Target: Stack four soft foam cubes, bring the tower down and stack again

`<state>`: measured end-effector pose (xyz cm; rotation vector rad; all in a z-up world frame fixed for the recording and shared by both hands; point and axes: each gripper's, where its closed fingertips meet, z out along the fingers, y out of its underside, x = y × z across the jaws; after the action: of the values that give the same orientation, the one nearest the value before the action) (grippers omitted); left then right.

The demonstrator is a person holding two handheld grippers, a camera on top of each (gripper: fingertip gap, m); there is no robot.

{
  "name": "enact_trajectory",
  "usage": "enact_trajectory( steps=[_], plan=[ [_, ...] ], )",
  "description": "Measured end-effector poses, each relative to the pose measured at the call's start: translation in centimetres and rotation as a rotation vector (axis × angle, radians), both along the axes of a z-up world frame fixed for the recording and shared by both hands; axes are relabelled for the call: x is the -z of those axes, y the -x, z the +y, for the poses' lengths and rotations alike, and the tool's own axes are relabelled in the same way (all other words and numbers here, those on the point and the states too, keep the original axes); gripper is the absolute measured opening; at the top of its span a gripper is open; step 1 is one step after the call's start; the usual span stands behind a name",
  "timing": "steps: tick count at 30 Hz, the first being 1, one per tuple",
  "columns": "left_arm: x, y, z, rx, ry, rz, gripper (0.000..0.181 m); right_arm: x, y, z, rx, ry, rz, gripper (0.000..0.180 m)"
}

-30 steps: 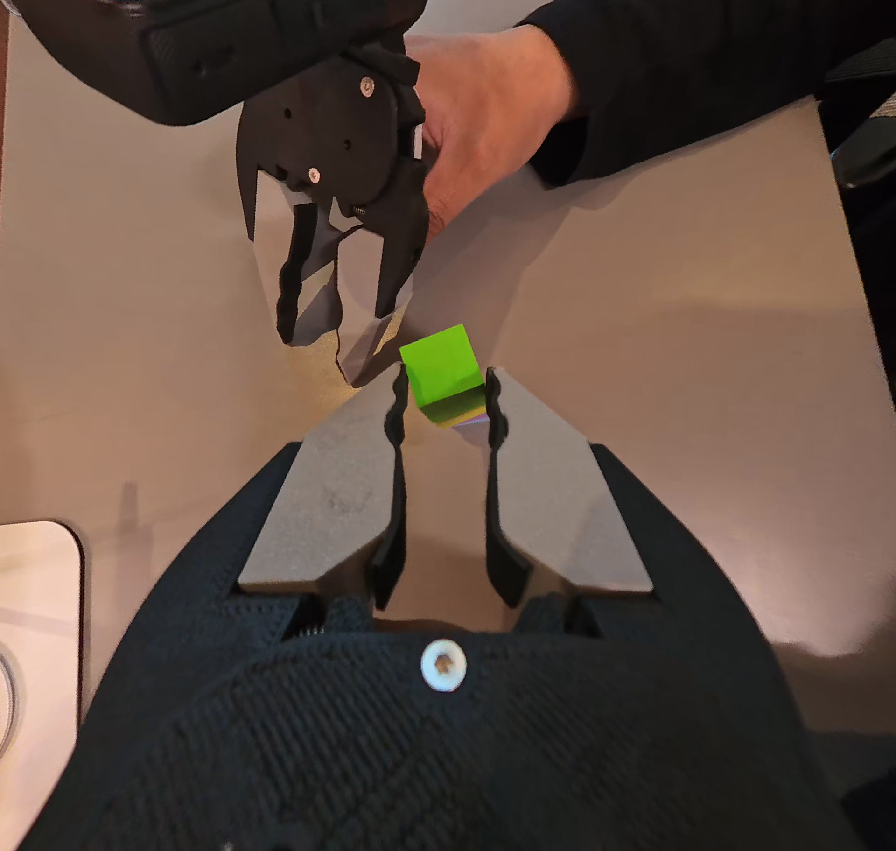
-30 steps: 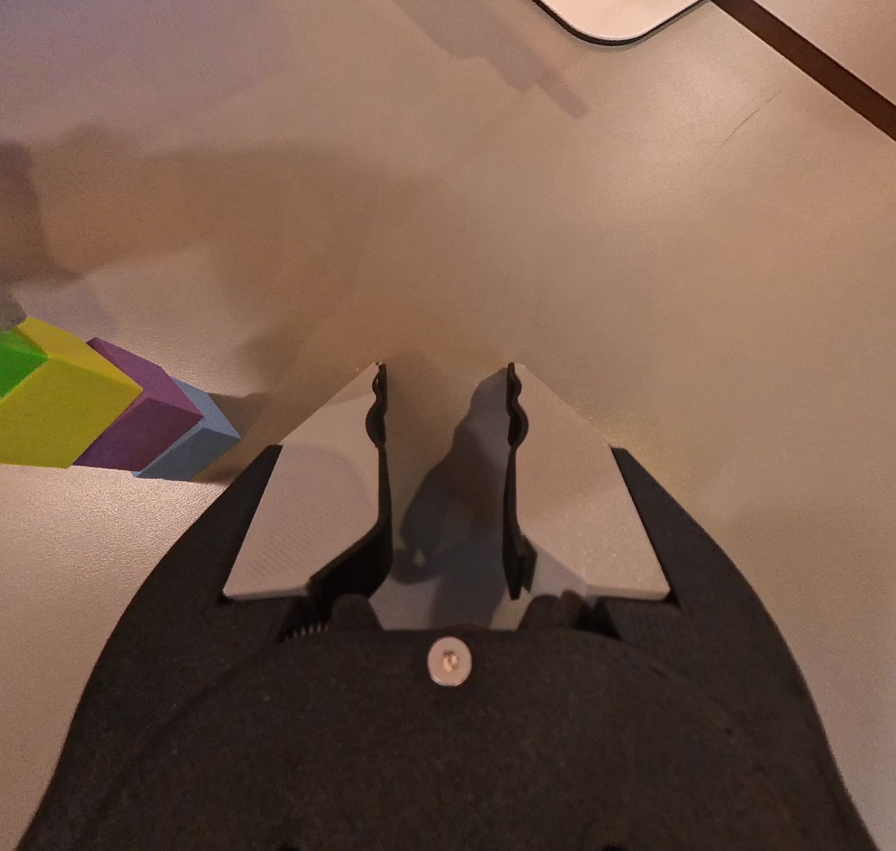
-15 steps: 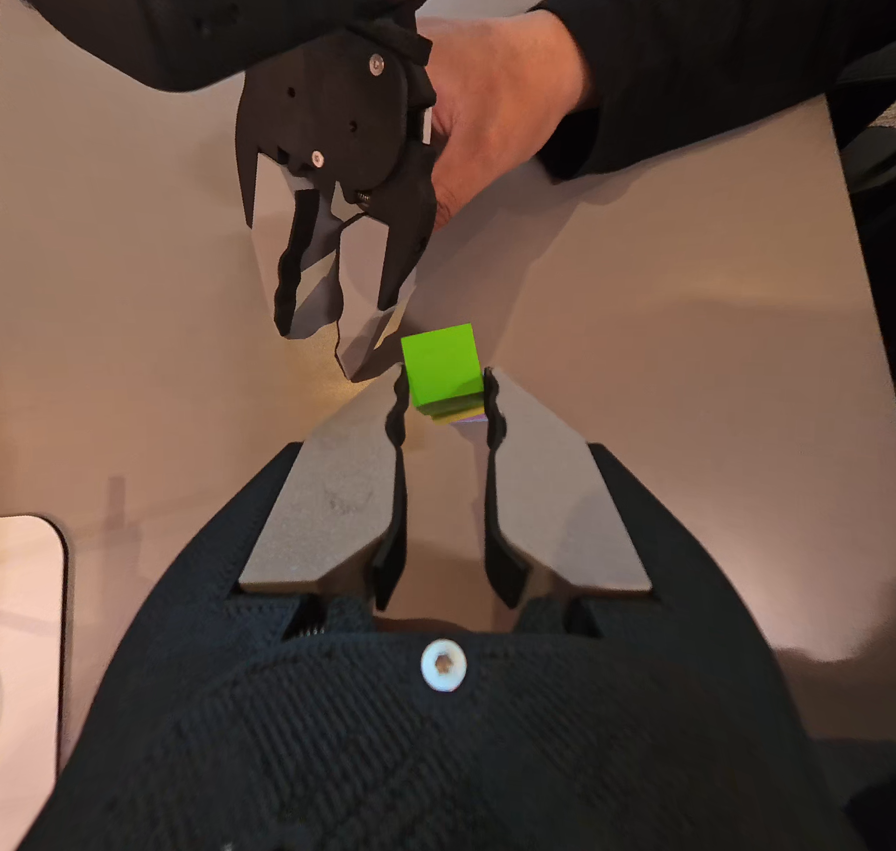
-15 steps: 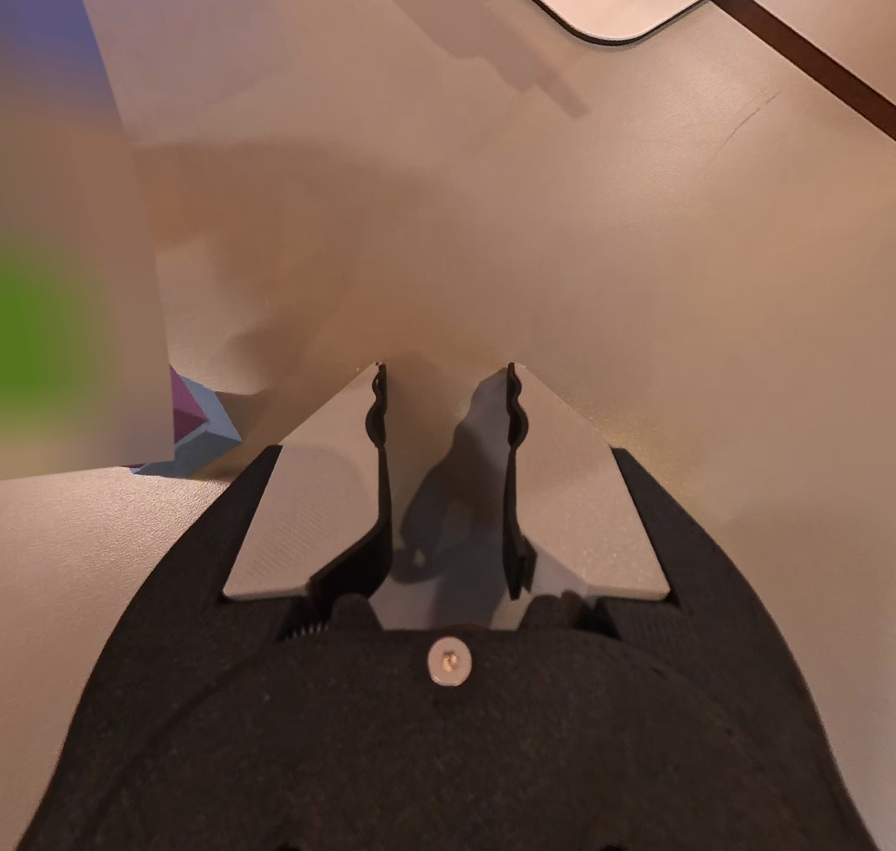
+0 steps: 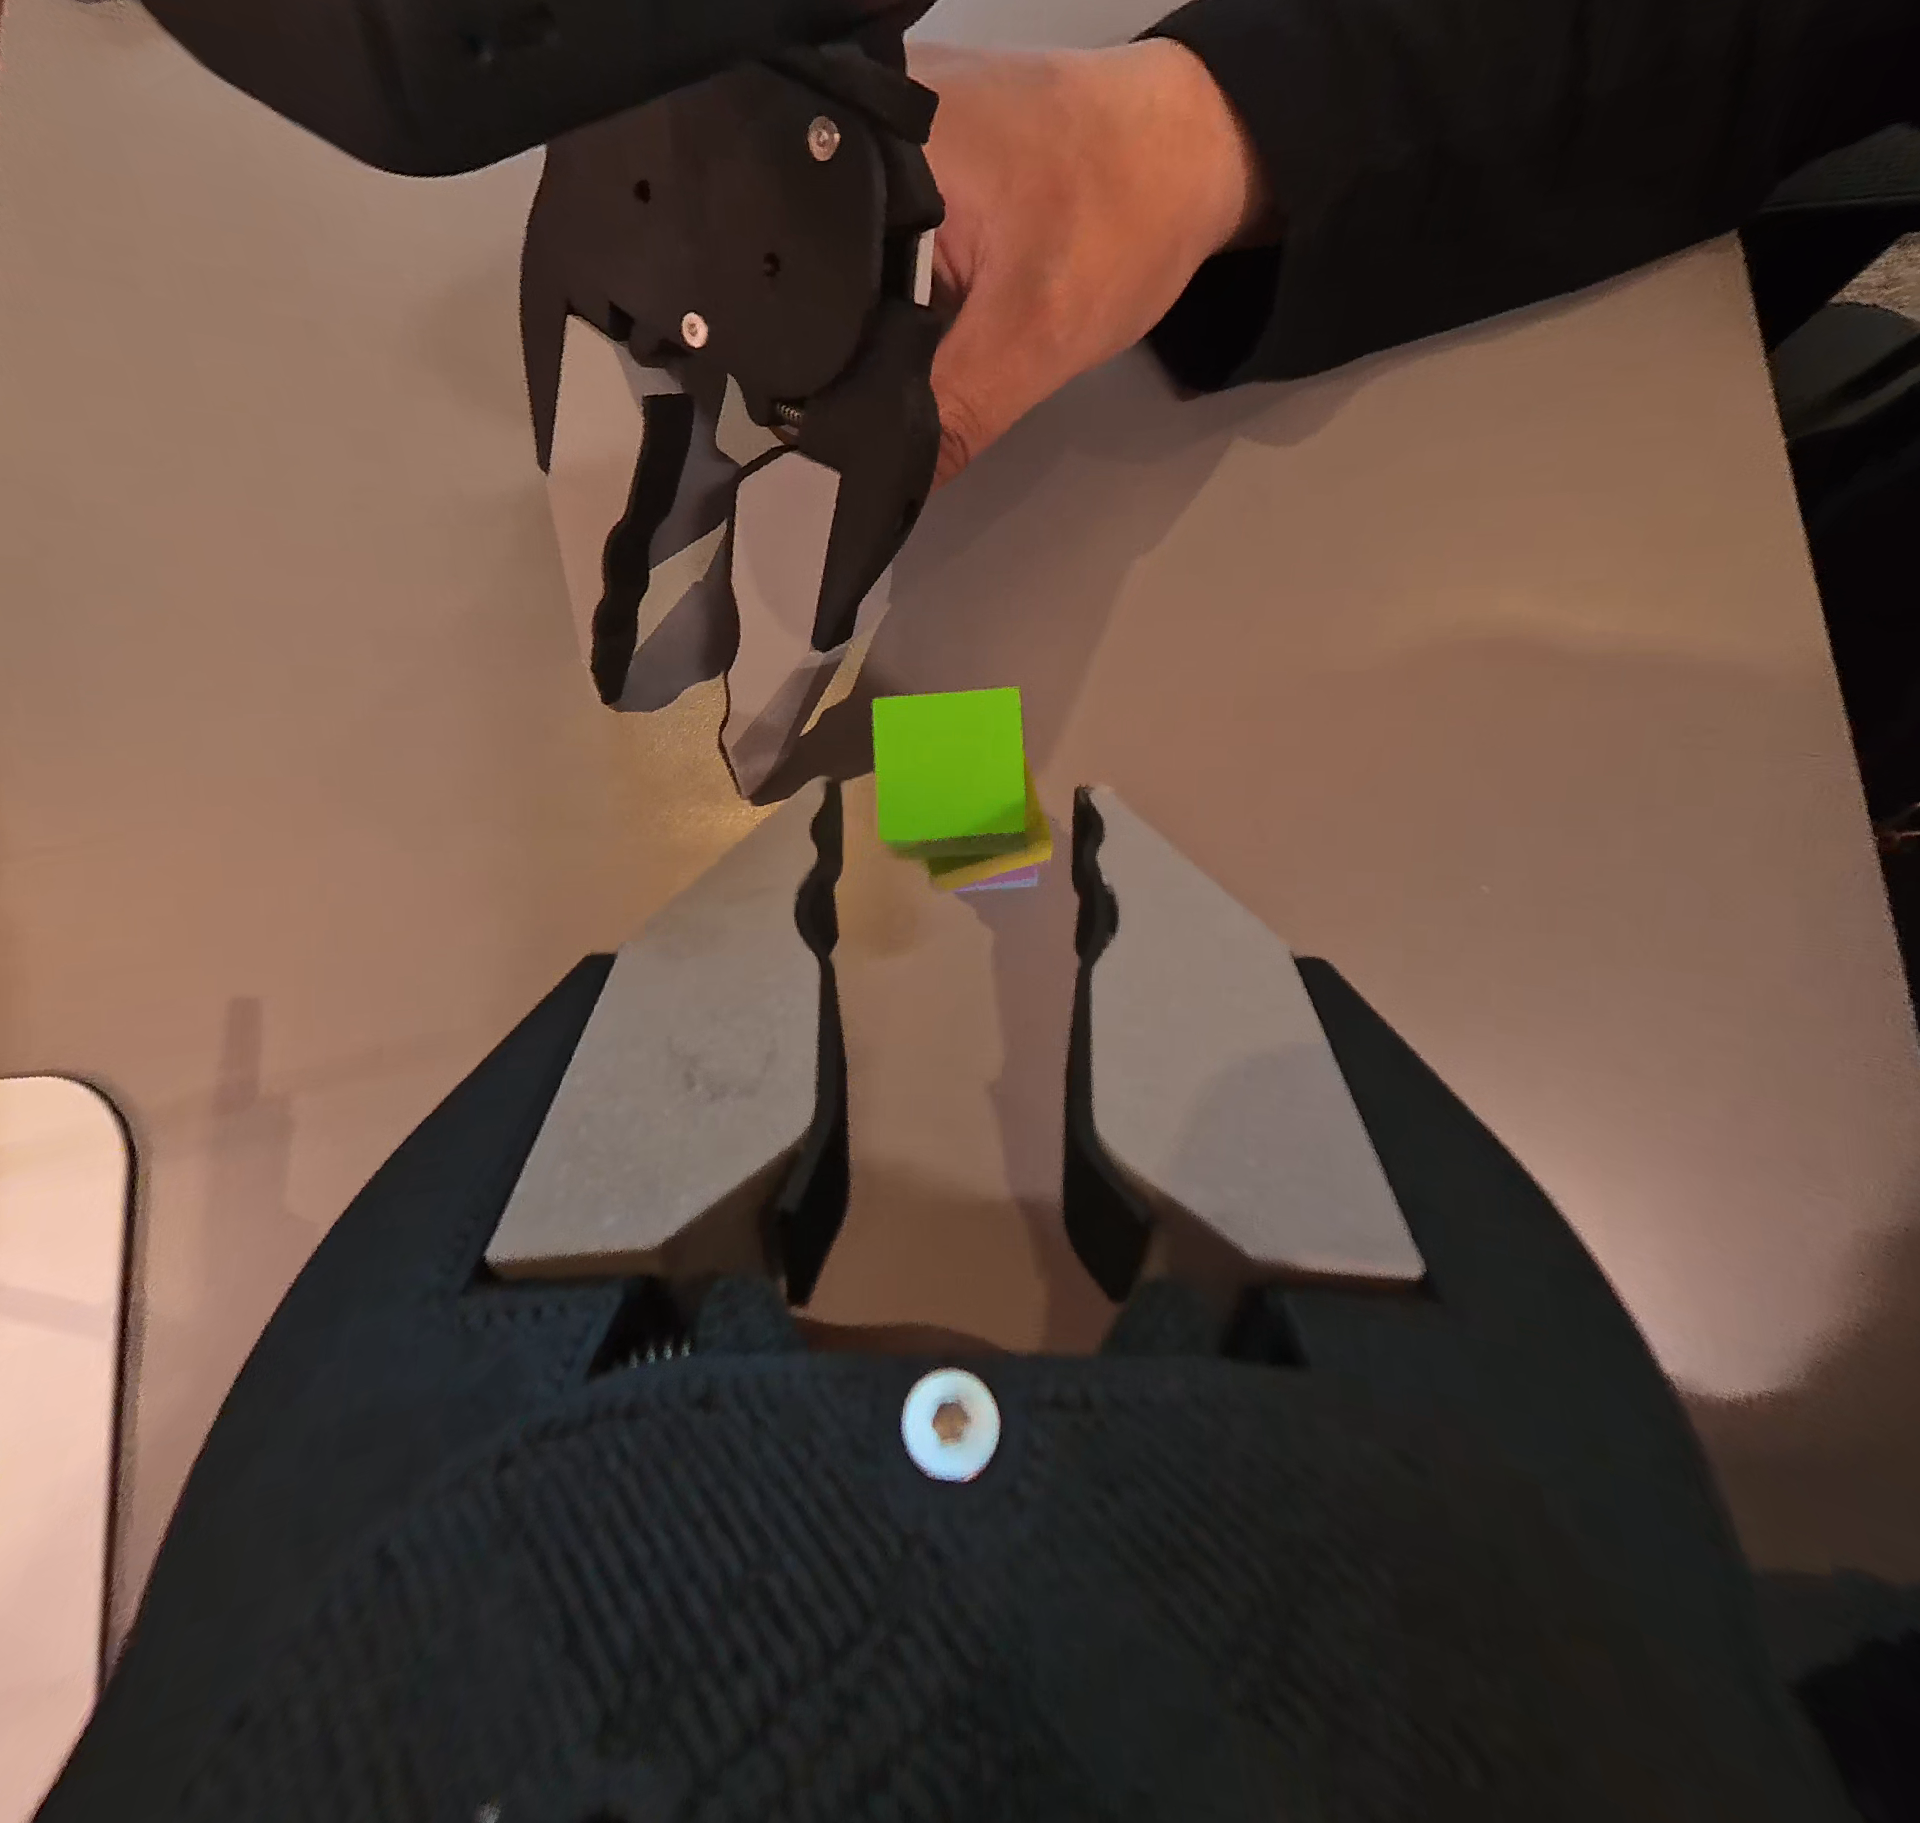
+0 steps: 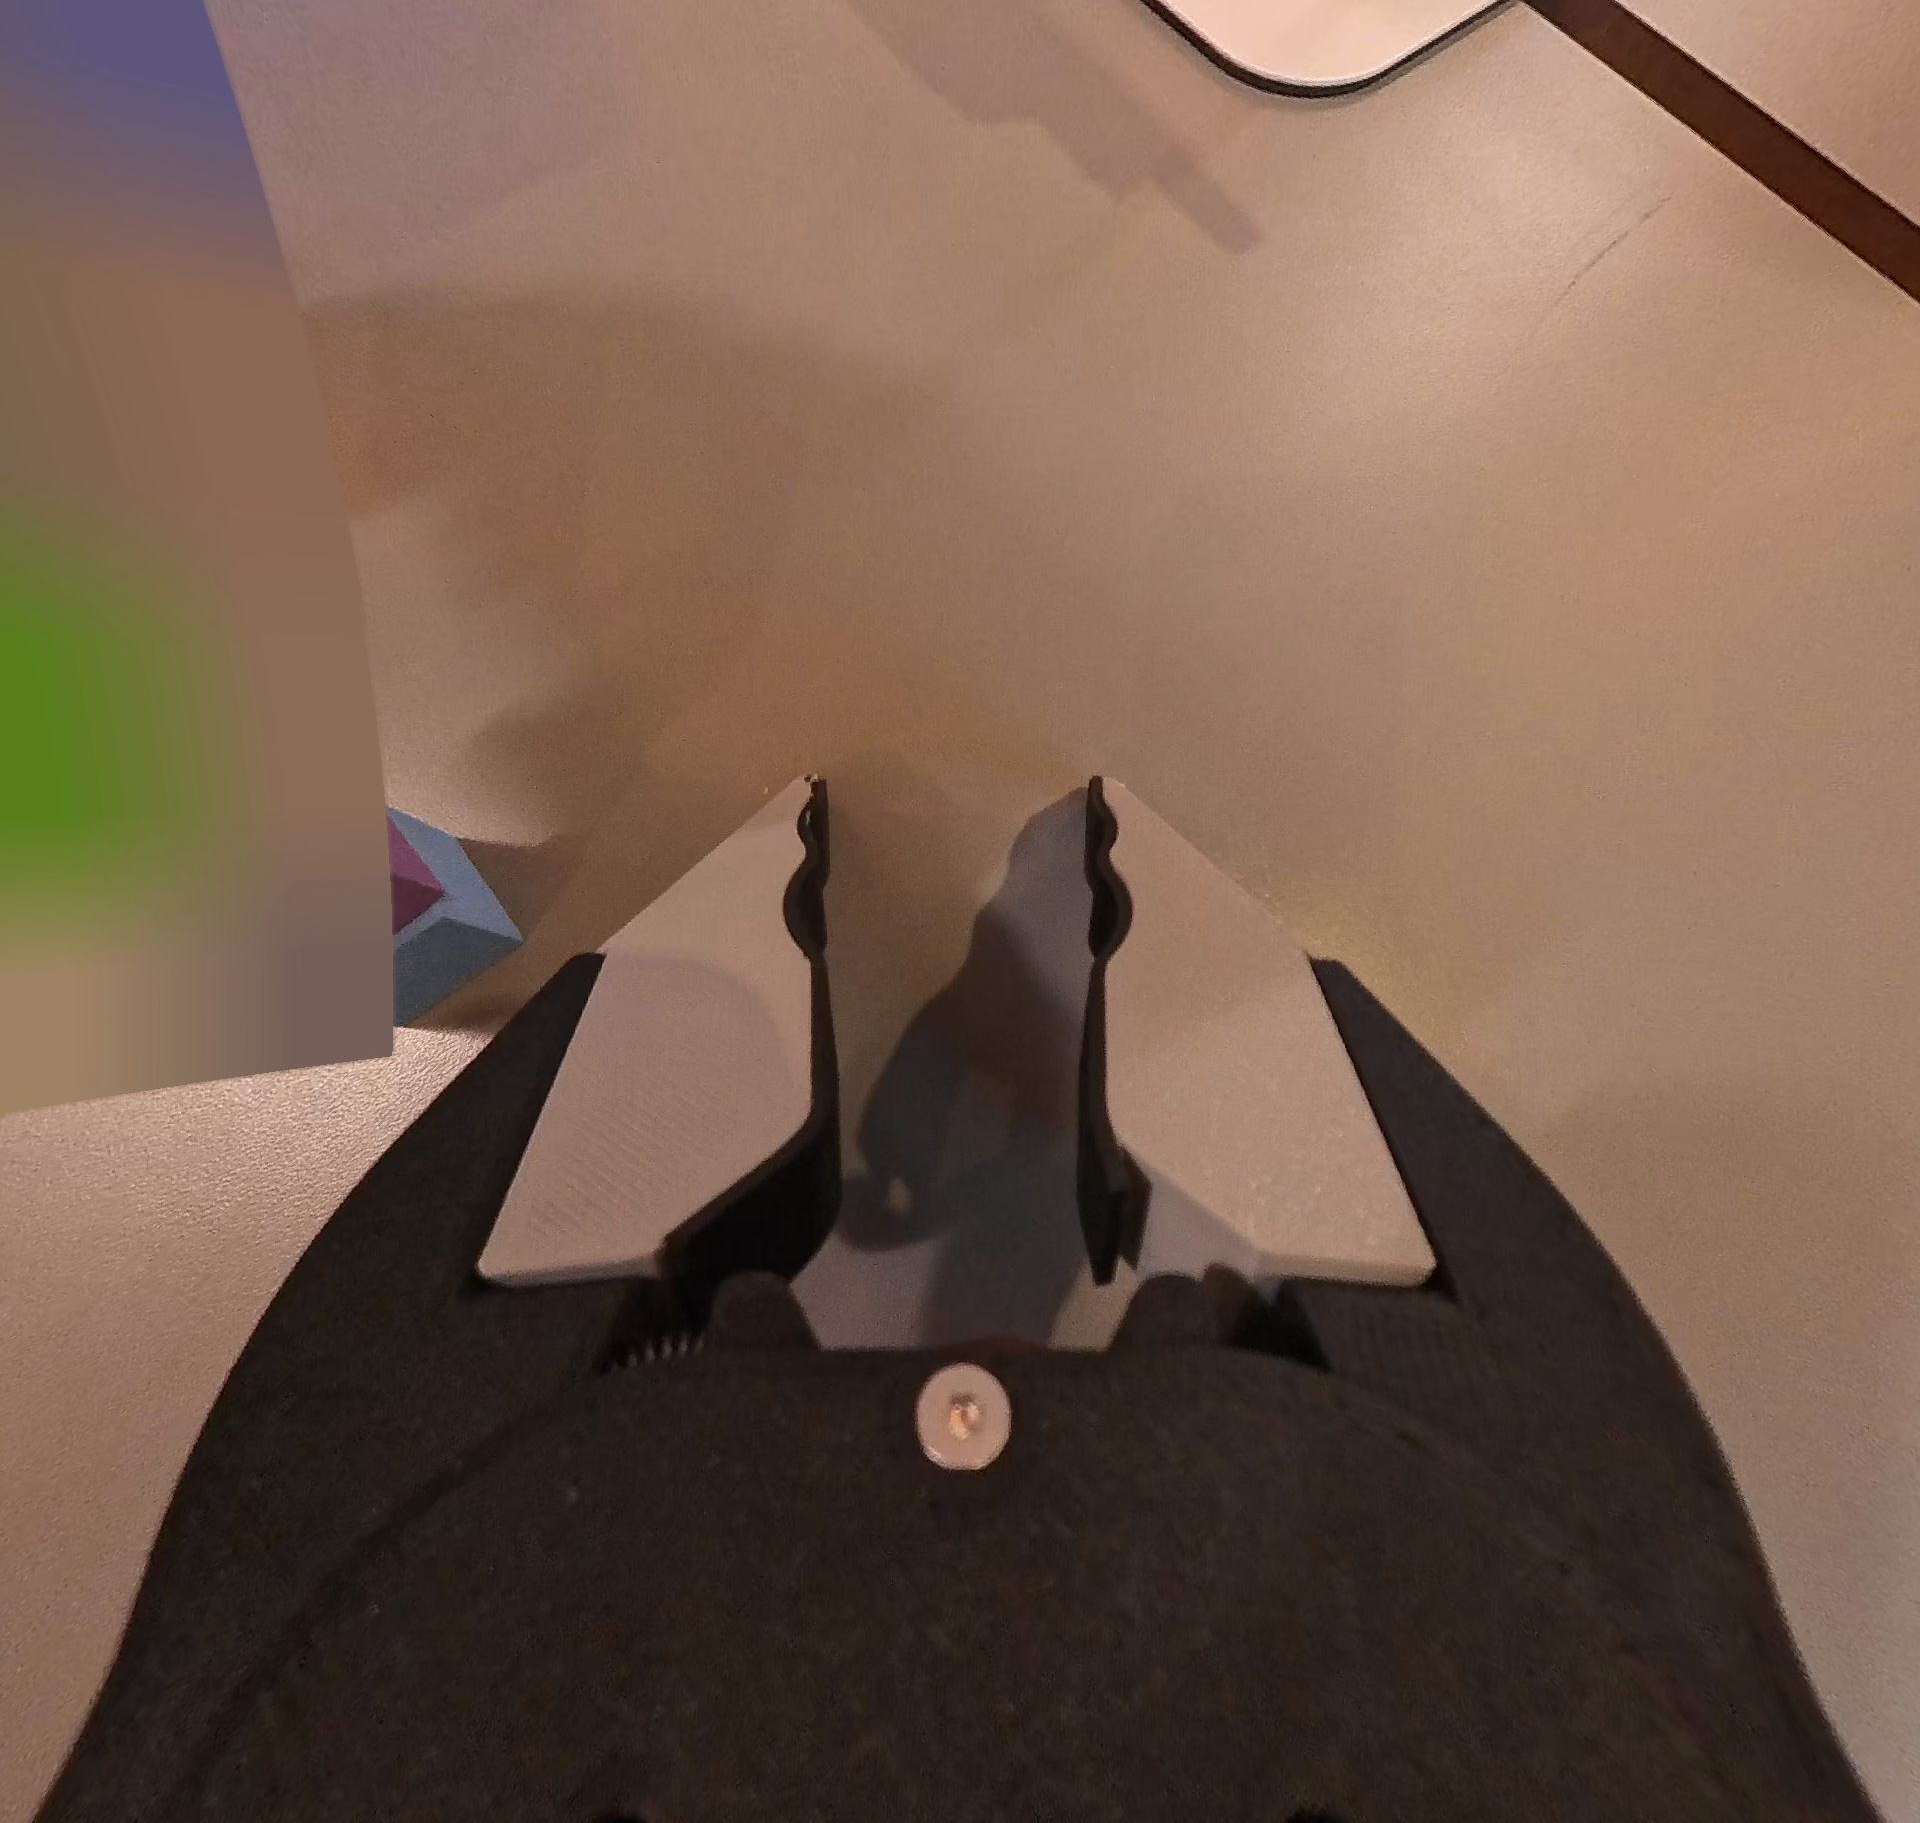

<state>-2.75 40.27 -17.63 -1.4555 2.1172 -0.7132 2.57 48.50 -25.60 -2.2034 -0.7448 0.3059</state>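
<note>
Left gripper (image 5: 951,802) hung spread above the tower, green cube (image 5: 948,767) on top, yellow (image 5: 987,857) and purple (image 5: 1000,880) peeking below, out on the table (image 5: 1403,734) away from its edges. Right gripper (image 6: 951,797) sat spread and empty beside the blue cube (image 6: 452,926).

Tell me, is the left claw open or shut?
Open: the left claw shows a clear gap between its fingers, holding nothing, above the green cube.

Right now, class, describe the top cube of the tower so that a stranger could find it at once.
On the beige table, look just beyond the fingertips of the open left gripper, where a small tower of foam cubes stands. The green cube crowns it, the only bright green one, above the yellow cube.
</note>
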Motion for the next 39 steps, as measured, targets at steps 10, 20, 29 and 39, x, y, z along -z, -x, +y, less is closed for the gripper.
enact_trajectory(
  steps=[10,20,29,39],
  plan=[
    [-10.7,-1.2,0.9,-0.190,-0.049,-0.371,0.011,0.0,0.1,0.0,-0.002,0.001,0.001,0.048],
    [-4.3,-0.4,-6.5,-0.023,-0.060,-0.079,0.000,0.0,0.1,0.0,-0.002,0.000,-0.001,0.048],
    [4.4,-0.7,-5.5,-0.165,0.022,0.003,0.000,0.0,-0.6,0.1,0.032,0.004,0.009,0.041],
    [3.4,0.0,1.8,-0.492,-0.063,-0.179,0.000,-0.2,-1.7,0.3,0.065,0.030,0.062,0.033]
  ],
)
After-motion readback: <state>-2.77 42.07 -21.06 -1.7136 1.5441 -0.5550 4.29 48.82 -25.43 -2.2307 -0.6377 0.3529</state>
